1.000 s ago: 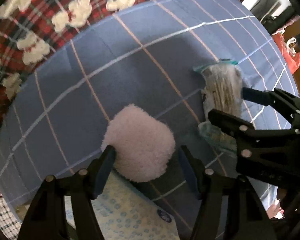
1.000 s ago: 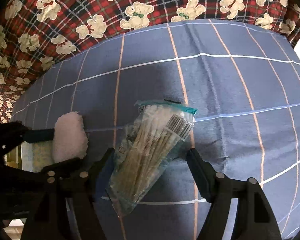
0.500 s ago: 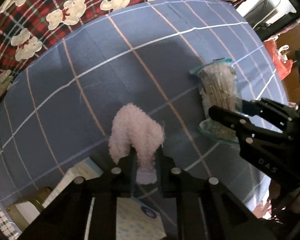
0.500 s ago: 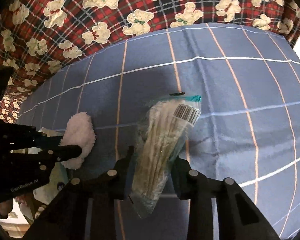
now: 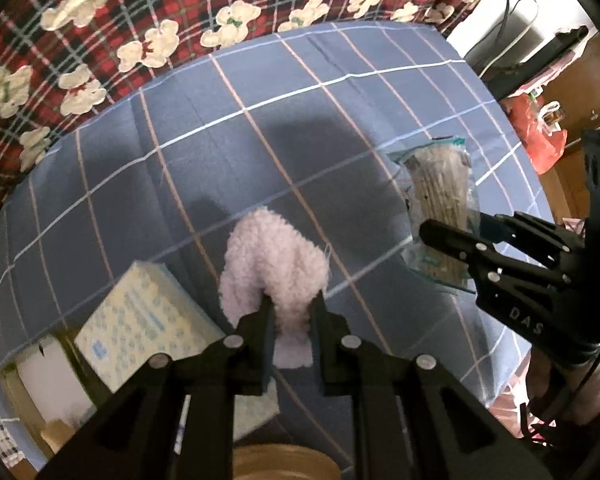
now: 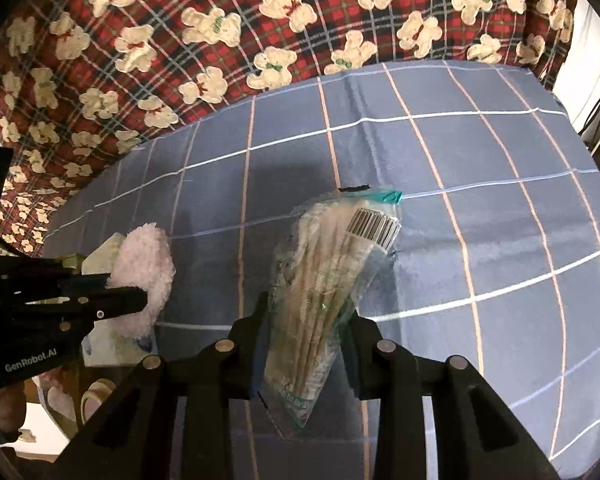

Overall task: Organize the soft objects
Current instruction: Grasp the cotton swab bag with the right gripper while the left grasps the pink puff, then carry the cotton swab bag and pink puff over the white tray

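Both jaws closed since earlier | left gripper pinches fluffy pink puff | right gripper clamps swab bag

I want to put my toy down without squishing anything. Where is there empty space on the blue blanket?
The wide blue checked blanket lies bare between the bag of cotton swabs and the teddy-bear plaid cloth, and to the bag's right. It is crowded near the left, around the pink fluffy puff and the tissue pack.
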Motion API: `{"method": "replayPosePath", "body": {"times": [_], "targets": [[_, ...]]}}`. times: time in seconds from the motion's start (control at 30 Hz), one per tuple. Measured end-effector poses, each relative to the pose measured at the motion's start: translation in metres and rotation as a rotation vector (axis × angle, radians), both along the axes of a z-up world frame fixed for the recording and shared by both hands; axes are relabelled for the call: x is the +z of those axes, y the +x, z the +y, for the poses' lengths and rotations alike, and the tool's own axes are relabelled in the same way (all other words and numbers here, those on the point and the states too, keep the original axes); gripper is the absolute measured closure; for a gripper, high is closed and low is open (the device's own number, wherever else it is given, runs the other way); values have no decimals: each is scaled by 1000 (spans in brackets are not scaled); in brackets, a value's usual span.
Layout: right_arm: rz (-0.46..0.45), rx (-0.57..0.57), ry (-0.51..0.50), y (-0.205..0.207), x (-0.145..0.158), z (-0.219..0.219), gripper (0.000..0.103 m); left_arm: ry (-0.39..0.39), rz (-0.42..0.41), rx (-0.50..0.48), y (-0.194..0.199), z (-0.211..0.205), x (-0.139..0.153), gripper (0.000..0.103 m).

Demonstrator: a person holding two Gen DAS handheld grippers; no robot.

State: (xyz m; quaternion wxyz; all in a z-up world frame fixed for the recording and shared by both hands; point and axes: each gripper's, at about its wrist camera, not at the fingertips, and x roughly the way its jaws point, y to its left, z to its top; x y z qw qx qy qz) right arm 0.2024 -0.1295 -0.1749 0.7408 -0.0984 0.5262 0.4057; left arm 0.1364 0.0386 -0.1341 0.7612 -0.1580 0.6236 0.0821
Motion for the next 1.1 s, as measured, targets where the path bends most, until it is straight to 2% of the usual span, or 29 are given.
{"method": "replayPosePath", "body": {"times": [0.17,0.63,1.1], "targets": [[-20,4,12,-9,11,-9,69,1,-26,9,-20,-14,13,90],[-80,3,29,-39,41,-22,69,28,-115,17,-35,-33,41,90],[-97,7,36,-60,53,-28,69,31,-155,35,-59,-39,51,90]]}}
